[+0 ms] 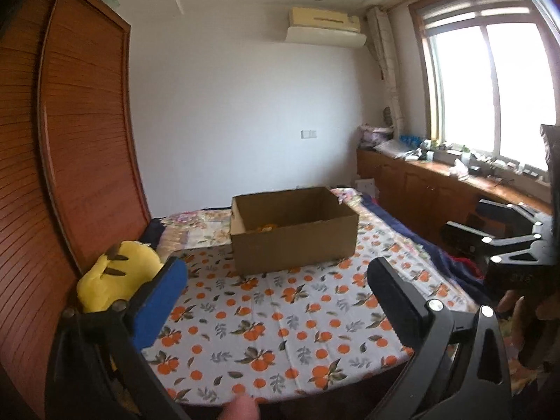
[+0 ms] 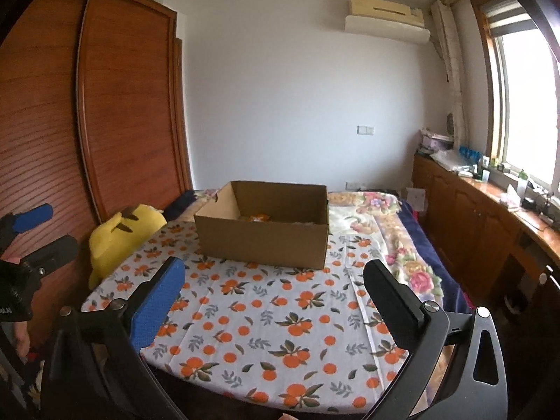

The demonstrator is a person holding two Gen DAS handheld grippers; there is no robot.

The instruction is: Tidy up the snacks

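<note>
Open brown cardboard box (image 1: 294,231) on orange-print white sheet (image 1: 273,322).
Left gripper (image 1: 276,301) and right gripper (image 2: 273,297): jaws wide apart, empty, short of box.

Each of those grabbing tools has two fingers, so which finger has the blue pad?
On both, it is the left finger as each camera sees it: left gripper, blue pad; right gripper, blue pad. The opposite finger is plain black. Both jaws stand open.

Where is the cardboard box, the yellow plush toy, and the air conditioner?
cardboard box (image 2: 260,245), right wrist view, on its front wall.
yellow plush toy (image 2: 112,241), right wrist view, on its body.
air conditioner (image 1: 323,19), left wrist view, on its front panel.
</note>
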